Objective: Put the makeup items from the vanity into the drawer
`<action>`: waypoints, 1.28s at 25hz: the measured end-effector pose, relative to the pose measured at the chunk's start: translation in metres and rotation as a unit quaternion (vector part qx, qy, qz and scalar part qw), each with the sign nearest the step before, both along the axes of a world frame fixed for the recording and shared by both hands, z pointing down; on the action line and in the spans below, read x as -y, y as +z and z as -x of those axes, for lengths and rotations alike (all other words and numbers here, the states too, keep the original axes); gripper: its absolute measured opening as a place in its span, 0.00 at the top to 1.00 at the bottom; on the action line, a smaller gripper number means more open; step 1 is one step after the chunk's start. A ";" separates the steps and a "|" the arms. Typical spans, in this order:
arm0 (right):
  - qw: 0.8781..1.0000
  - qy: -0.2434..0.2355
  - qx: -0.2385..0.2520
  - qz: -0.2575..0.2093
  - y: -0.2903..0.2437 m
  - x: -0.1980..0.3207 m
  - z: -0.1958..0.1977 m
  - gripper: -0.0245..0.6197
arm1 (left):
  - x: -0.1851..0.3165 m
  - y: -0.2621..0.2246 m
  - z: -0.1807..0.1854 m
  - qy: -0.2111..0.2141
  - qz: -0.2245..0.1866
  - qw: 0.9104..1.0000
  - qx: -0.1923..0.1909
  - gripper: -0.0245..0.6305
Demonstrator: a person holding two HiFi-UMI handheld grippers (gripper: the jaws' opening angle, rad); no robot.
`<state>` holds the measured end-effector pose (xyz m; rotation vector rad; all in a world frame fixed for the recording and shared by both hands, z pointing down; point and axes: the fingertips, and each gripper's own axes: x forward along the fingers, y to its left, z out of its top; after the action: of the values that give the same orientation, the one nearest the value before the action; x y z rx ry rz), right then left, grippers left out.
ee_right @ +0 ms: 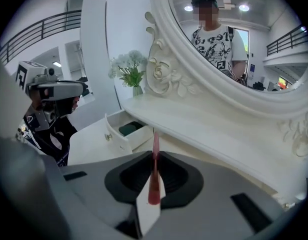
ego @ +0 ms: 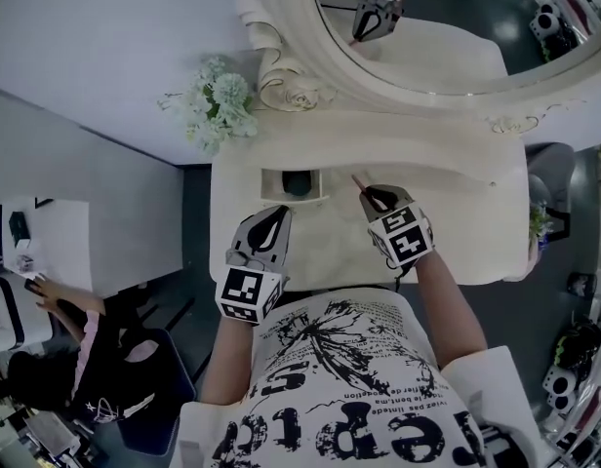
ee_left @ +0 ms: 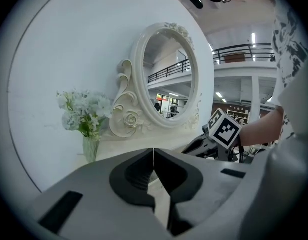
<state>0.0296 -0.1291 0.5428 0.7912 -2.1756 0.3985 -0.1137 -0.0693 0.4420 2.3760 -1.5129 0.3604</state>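
White vanity (ego: 457, 178) against a pale wall (ego: 105, 37): one oval mirror (ego: 427, 27), one flower vase (ee_left: 90, 148), one open drawer (ego: 271, 185); left gripper (ego: 279, 214) pressed together, empty, right gripper (ego: 367, 195) clamping one pink stick (ee_right: 153, 181)

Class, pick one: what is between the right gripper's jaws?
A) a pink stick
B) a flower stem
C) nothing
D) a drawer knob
A: in the right gripper view, the right gripper is shut on a pink stick that juts out past its tips.
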 end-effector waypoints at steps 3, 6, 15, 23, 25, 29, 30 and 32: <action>1.000 -0.007 0.009 -0.008 -0.011 0.002 0.027 0.88 | -0.002 -0.008 0.021 -0.006 -0.009 1.000 0.003 0.93; 1.000 -0.022 0.017 -0.008 -0.019 0.000 0.056 0.88 | -0.006 -0.014 0.044 -0.017 -0.015 1.000 0.002 0.93; 0.995 -0.103 0.007 -0.011 -0.021 -0.003 0.137 0.88 | -0.025 -0.010 0.095 -0.061 -0.011 0.998 -0.004 0.93; 0.987 -0.160 -0.009 -0.006 -0.010 -0.008 0.178 0.88 | -0.035 -0.004 0.125 -0.088 -0.001 0.996 -0.004 0.93; 0.986 -0.166 -0.019 -0.002 -0.004 -0.009 0.181 0.88 | -0.036 -0.002 0.129 -0.092 0.001 0.996 -0.004 0.93; 0.988 -0.152 -0.019 -0.009 -0.001 -0.005 0.185 0.87 | -0.039 0.003 0.136 -0.100 0.007 0.995 -0.005 0.93; 0.989 -0.148 -0.013 -0.011 -0.002 -0.004 0.186 0.84 | -0.040 0.004 0.137 -0.102 0.008 0.995 -0.005 0.93; 0.990 -0.141 -0.007 -0.010 -0.002 -0.003 0.187 0.75 | -0.039 0.005 0.139 -0.103 0.009 0.995 -0.006 0.93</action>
<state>-0.1575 -0.1256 0.5407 0.4837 -2.2402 0.2261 -0.2526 -0.0303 0.4475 2.1781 -1.7228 0.3093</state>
